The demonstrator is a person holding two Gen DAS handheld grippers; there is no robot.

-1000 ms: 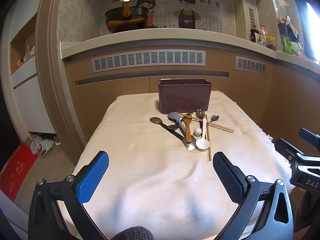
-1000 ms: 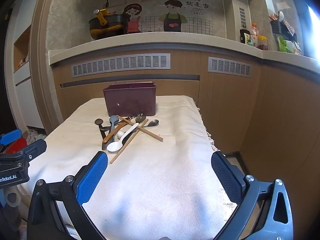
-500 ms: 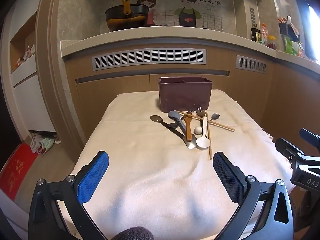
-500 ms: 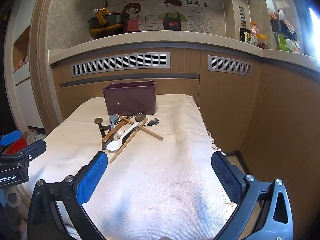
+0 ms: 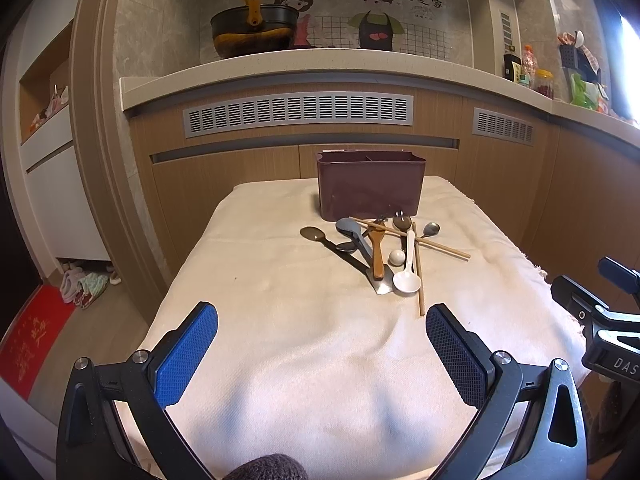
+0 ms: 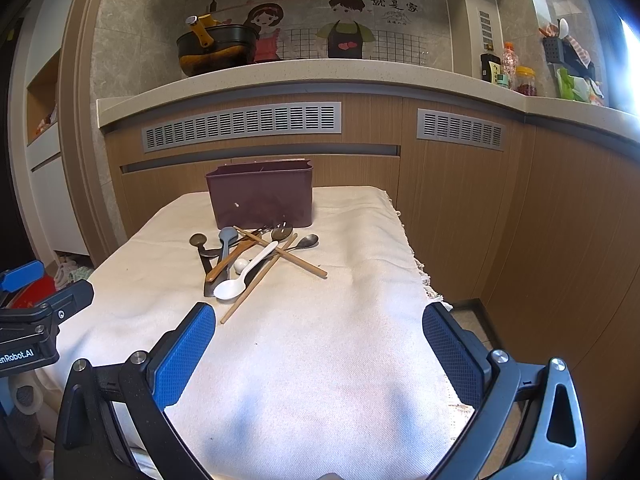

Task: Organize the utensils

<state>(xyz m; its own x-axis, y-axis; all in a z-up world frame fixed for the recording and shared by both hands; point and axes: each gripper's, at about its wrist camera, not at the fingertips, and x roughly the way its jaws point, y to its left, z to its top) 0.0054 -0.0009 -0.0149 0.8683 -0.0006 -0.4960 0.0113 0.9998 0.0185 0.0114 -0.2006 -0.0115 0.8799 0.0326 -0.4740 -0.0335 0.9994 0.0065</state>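
Hovering over the near edge of the desk (image 5: 280,320), the left hand-held gripper (image 5: 322,334) has its blue-padded fingers (image 5: 186,354) spread wide with nothing between them. The right hand-held gripper (image 6: 319,330) hangs beside it toward the desk's right edge, likewise spread and empty; its black frame shows at the right border of the left wrist view. A cream cloth (image 6: 320,360) covers the desk. Near the far edge stands a maroon bin (image 5: 370,186), upright, with dividers just visible inside its rim; how many compartments it has is hard to tell from this low angle. Just in front of the bin, around the desk's middle, the utensils lie in a loose crossed heap. A white spoon (image 5: 407,276) lies with its bowl toward the near edge, just beside a wooden spatula (image 5: 377,250) resting on a metal turner (image 5: 380,282). Two chopsticks (image 5: 418,276) cross over the heap, one running toward the right edge, the other toward the near edge. A grey spoon (image 5: 348,227) and several metal spoons (image 5: 314,234) fan out at the far side of the heap, close to the bin. A small white ball (image 5: 397,257) sits among them, touching or nearly touching the white spoon's handle.
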